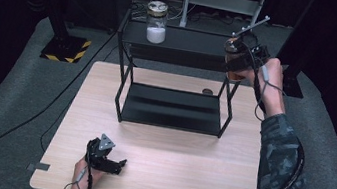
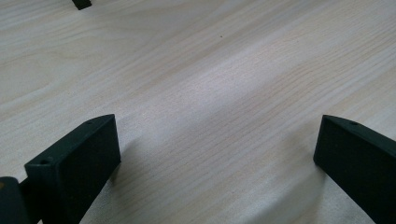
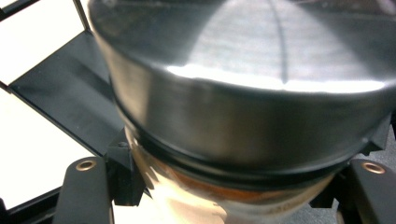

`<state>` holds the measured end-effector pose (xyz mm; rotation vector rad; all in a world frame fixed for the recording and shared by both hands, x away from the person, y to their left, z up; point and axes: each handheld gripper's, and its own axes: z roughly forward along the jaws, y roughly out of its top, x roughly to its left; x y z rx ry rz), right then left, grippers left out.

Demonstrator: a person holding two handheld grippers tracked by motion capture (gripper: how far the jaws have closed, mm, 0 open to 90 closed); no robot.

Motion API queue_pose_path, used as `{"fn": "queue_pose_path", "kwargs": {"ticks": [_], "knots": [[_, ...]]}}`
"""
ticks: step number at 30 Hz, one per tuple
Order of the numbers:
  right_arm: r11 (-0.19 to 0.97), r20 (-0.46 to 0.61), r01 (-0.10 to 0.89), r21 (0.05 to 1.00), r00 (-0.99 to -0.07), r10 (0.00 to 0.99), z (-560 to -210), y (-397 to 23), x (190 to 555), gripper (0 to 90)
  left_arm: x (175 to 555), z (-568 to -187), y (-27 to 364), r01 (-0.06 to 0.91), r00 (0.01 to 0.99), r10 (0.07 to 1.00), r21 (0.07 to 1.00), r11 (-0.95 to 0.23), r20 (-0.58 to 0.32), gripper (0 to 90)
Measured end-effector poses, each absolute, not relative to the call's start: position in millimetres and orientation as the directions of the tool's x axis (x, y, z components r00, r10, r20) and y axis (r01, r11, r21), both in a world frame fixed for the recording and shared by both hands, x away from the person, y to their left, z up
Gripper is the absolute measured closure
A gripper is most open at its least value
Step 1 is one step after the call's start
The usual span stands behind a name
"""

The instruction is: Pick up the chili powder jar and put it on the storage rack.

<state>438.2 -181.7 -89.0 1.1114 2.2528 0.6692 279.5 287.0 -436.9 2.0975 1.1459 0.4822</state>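
Glass jar with a brushed metal lid [image 3: 243,107] is clamped in the right tongs [image 1: 236,59], held up at the right end of the black metal 2-tier shelf [image 1: 179,40], about level with its top tier. From the right gripper view the jar sits right between the 2 black jaws, pads pressed on the glass just under the lid, and you can see something orange-brown inside, can't really tell what. Below it there's the shelf's lower tier and the pale wooden counter [image 1: 169,175].

Second jar, clear glass with white powder [image 1: 157,22], stands upright on the left part of the top tier, well apart from the held one.

Left tongs [image 1: 113,163] rest low over the near left part of the counter, jaws wide with nothing between them but bare wood.
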Motion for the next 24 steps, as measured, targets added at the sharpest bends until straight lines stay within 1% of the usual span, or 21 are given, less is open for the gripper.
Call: {"fn": "queue_pose_path", "kwargs": {"ticks": [18,24], "knots": [[0.451,-0.218,0.487,0.749,-0.461,0.86,-87.2,-185.2,425.8,30.7,279.5,-436.9,286.9,0.585,0.542,0.841,0.72,-0.373,-0.004,0.0],[0.441,-0.219,0.474,0.762,-0.453,0.864,-87.1,-183.4,425.6,30.7,279.5,-436.9,287.0,0.585,0.542,0.841,0.72,-0.374,-0.004,0.0]]}}
